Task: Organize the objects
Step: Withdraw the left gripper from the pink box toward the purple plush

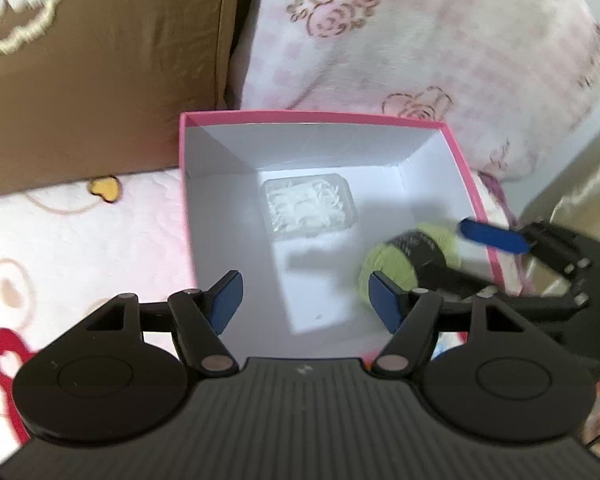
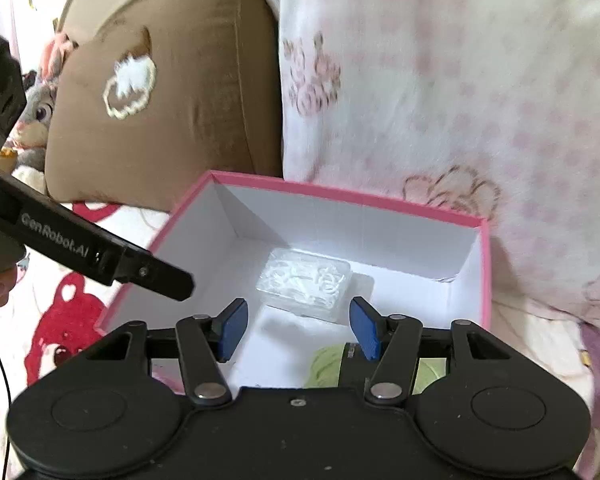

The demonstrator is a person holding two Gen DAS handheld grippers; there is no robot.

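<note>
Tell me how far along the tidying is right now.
Done: the clear plastic case and the green yarn ball lie inside the pink box. In hand: nothing; the left gripper and right gripper hang over the box with jaws open and empty. Left: no loose items show on the blanket.

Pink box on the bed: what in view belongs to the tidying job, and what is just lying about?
Job:
pink box
clear plastic case of white bits, inside the box
green yarn ball, inside the box

Lying about:
brown cushion
floral quilt
plush rabbit
</note>
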